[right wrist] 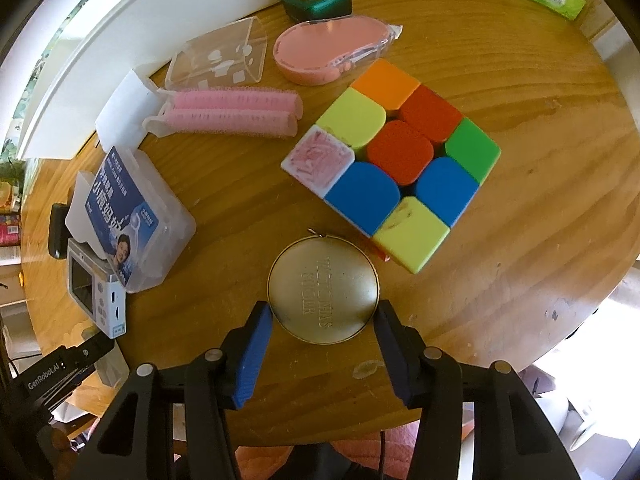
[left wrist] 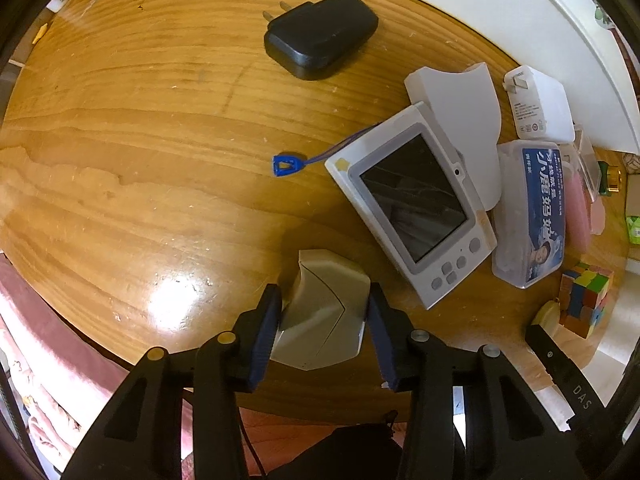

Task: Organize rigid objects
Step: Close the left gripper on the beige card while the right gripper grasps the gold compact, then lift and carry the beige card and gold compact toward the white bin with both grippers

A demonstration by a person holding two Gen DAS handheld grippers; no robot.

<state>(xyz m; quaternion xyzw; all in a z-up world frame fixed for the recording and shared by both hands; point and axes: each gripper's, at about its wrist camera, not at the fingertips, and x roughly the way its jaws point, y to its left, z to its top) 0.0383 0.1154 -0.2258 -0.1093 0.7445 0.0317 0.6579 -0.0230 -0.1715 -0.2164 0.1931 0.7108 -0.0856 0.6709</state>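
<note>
Left wrist: left tongs (left wrist: 323,320) clamp beige case (left wrist: 324,312), rigid, slick. Right tongs (right wrist: 322,354) wide, flanking round tin (right wrist: 323,289); grip rim.

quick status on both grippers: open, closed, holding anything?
Left gripper: closed on the beige faceted case, pads pressed against its two sides.
Right gripper: open, fingers flanking the round gold tin, which lies on the wooden table.

blk charger (left wrist: 320,36), gold tin (right wrist: 323,289), multicolour cube (right wrist: 394,164)

Beige angular case (left wrist: 324,312) — round gold tin (right wrist: 323,290), flat
</note>
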